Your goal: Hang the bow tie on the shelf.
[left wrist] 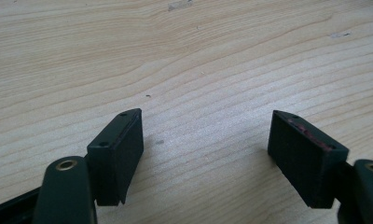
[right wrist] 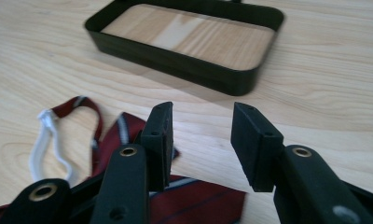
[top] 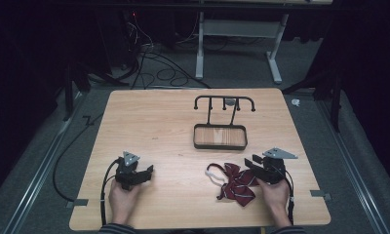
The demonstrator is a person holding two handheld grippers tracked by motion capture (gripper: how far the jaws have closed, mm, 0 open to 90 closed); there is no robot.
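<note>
Bare pale wooden counter lies open ahead of my left gripper, from nine to twelve o'clock. My right gripper has its fingers apart over a dark red striped bow tie with a white elastic loop. At twelve, well apart, a black metal hook stand with a wood-floored tray blocks passage.

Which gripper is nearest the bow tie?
The right gripper: its jaws sit right beside the dark red bow tie. The left gripper rests over bare table.
</note>
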